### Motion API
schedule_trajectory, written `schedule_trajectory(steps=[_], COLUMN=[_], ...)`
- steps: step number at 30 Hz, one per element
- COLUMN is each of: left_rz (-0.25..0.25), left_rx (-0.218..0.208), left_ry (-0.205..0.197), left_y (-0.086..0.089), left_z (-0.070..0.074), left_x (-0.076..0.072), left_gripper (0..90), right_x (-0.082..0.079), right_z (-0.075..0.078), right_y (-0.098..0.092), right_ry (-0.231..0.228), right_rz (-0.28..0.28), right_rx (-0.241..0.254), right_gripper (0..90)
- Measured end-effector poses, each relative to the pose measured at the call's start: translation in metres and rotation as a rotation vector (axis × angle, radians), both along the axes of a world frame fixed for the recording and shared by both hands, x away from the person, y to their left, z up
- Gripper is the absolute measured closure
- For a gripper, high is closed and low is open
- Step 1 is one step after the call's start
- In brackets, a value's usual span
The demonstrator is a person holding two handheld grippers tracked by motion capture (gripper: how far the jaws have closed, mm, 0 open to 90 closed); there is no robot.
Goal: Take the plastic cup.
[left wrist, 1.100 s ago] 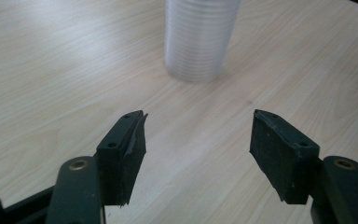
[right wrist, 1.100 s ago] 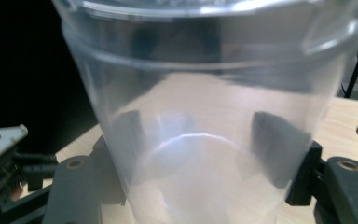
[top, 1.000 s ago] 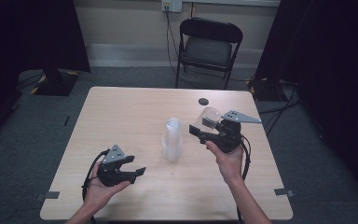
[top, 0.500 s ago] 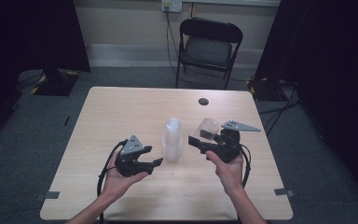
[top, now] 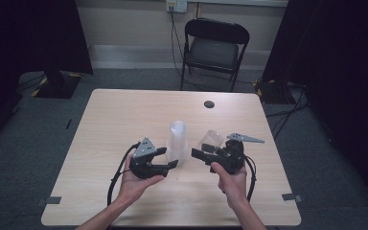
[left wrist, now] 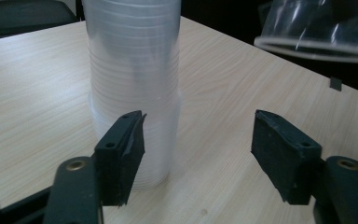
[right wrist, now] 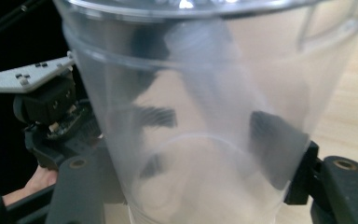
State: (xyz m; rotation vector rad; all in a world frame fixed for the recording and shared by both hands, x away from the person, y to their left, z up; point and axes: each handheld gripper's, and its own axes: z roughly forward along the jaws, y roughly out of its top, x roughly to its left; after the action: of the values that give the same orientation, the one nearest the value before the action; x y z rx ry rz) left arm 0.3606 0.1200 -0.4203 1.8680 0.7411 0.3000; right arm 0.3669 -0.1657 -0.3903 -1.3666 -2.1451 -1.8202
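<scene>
So far one clear plastic cup [right wrist: 200,116] is clamped in the right gripper [top: 210,156], apart from the cup stack [top: 177,143] mid-frame. The left gripper [top: 165,158], jaws just narrowing but unclenched, flanks that stack's base; more cups seemingly remain.

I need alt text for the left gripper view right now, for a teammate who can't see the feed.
A tall stack of clear plastic cups stands on a pale wooden table, just beyond the left tongs, whose two black jaws are open and not touching it. At upper right, a single clear cup hangs tilted in the air.
</scene>
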Motion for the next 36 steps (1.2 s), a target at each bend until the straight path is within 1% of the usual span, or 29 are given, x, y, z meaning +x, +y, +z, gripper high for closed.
schedule_trajectory(steps=[1, 2, 4, 6, 9, 10, 11, 12, 13, 16, 17, 18, 19, 22, 24, 25, 26, 28, 30, 32, 33, 34, 35, 36], left_rz=[-0.012, -0.016, -0.020, -0.027, -0.035, -0.038, -0.044, -0.050, -0.052, -0.038, -0.025, -0.025, -0.024, -0.020, -0.008, -0.008, -0.009, -0.023, -0.016, -0.006, -0.012, -0.010, -0.006, -0.009], left_rx=[-0.015, -0.006, 0.010, 0.017, 0.027, 0.024, 0.017, 0.001, -0.003, 0.013, 0.012, 0.013, 0.005, -0.002, 0.000, 0.009, 0.006, -0.001, -0.013, -0.008, -0.012, -0.007, -0.007, -0.012], left_ry=[0.002, 0.004, -0.023, -0.046, -0.072, -0.070, -0.055, -0.042, -0.040, -0.079, -0.090, -0.097, -0.105, -0.140, -0.179, -0.200, -0.213, -0.223, -0.241, -0.258, -0.266, -0.264, -0.272, -0.276], left_y=[0.001, 0.001, 0.001, 0.000, -0.003, -0.004, -0.004, -0.005, -0.005, -0.007, -0.008, -0.008, -0.009, -0.011, -0.013, -0.014, -0.015, -0.016, -0.017, -0.017, -0.017, -0.018, -0.018, -0.018], left_z=[-0.001, -0.002, -0.003, -0.003, -0.001, -0.001, -0.001, -0.002, -0.002, -0.002, -0.001, -0.001, -0.001, 0.001, 0.003, 0.003, 0.003, 0.003, 0.003, 0.003, 0.002, 0.002, 0.001, 0.001], left_x=[-0.001, -0.002, -0.005, -0.009, -0.015, -0.015, -0.015, -0.015, -0.015, -0.018, -0.019, -0.020, -0.021, -0.026, -0.030, -0.031, -0.032, -0.033, -0.034, -0.035, -0.035, -0.035, -0.036, -0.036], left_gripper=[44.2, 44.5, 45.2, 46.3, 46.5, 46.8, 46.7, 46.3, 47.2, 51.4, 51.6, 53.1, 55.3, 59.6, 61.2, 61.5, 62.3, 65.3, 69.2, 70.2, 70.3, 70.3, 70.3, 71.0], right_x=[0.000, 0.001, 0.000, 0.000, -0.001, -0.001, -0.001, -0.001, -0.002, -0.001, -0.001, -0.001, -0.001, -0.001, -0.001, -0.001, -0.001, -0.001, -0.001, -0.001, -0.001, -0.001, -0.001, -0.001], right_z=[-0.002, -0.005, -0.008, -0.012, -0.016, -0.016, -0.017, -0.016, -0.016, -0.016, -0.016, -0.016, -0.015, -0.016, -0.017, -0.017, -0.018, -0.019, -0.019, -0.020, -0.020, -0.020, -0.020, -0.021], right_y=[0.001, 0.002, 0.003, 0.006, 0.010, 0.011, 0.012, 0.013, 0.014, 0.014, 0.014, 0.013, 0.013, 0.013, 0.015, 0.015, 0.016, 0.017, 0.018, 0.019, 0.020, 0.021, 0.022, 0.022], right_ry=[0.017, 0.035, 0.050, 0.080, 0.105, 0.114, 0.116, 0.123, 0.130, 0.157, 0.168, 0.171, 0.175, 0.195, 0.208, 0.212, 0.218, 0.223, 0.230, 0.241, 0.245, 0.254, 0.265, 0.280], right_rz=[0.004, 0.014, 0.020, 0.035, 0.048, 0.051, 0.056, 0.061, 0.064, 0.079, 0.078, 0.083, 0.084, 0.094, 0.098, 0.101, 0.099, 0.099, 0.102, 0.108, 0.114, 0.111, 0.106, 0.109], right_rx=[0.000, -0.001, 0.024, 0.064, 0.083, 0.088, 0.097, 0.108, 0.120, 0.160, 0.178, 0.196, 0.203, 0.217, 0.225, 0.225, 0.224, 0.220, 0.225, 0.232, 0.234, 0.229, 0.225, 0.234], right_gripper=[35.4, 35.4, 35.5, 35.6, 35.6, 35.7, 35.7, 35.7, 35.8, 35.8, 35.8, 35.9, 35.9, 36.0, 36.0, 36.0, 36.0, 36.0, 36.0, 36.0, 36.0, 36.0, 36.0, 36.1])
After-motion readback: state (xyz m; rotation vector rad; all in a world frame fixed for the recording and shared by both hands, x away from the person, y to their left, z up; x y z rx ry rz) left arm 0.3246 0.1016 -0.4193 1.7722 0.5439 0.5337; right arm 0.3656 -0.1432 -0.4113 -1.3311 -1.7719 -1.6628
